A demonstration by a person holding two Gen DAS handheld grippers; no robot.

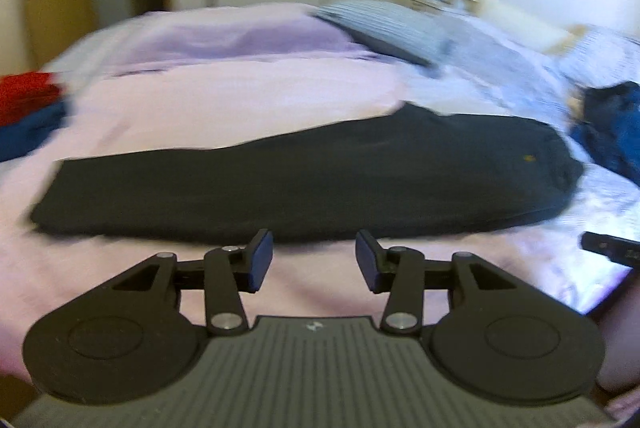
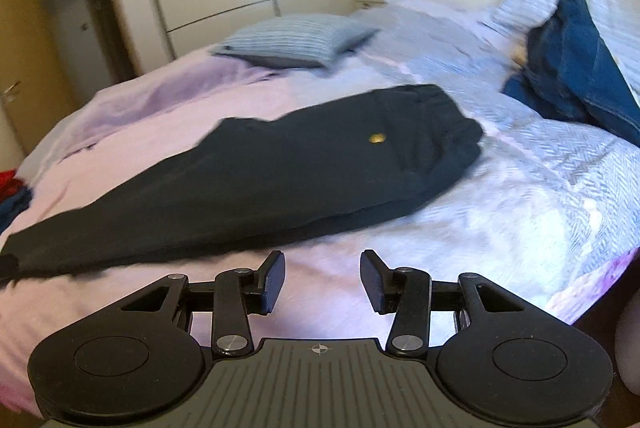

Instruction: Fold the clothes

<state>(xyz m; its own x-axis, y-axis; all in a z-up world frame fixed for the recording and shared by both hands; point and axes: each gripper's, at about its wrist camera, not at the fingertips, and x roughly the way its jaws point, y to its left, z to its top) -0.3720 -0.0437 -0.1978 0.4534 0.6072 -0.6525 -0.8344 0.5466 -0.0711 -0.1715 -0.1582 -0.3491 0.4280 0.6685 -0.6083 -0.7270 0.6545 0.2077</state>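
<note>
At the far left of the bed point(image 1: 224, 100) I see a red and blue stack point(image 1: 28, 116), which looks like clothes already folded, though blur keeps me from being sure. Next comes the piece in hand: dark trousers point(image 1: 304, 180) lying flat on the pink cover, folded lengthwise into one long strip, as far as I can judge. Their long axis runs across my left view, leg end to the left, waistband with its small yellow mark to the right; in the right view the same strip slants from lower left up to the waistband at upper right. I judge the crosswise folds are not yet made. My left hand-held gripper point(image 1: 314, 260) hangs just short of the near edge of the trousers, jaws standing moderately apart with nothing between them. My right hand-held gripper point(image 2: 322, 282) is likewise parted and empty over bare cover, near the strip's edge. Far right, a crumpled pair of jeans point(image 2: 576, 60) waits unfolded against the pillows.
</note>
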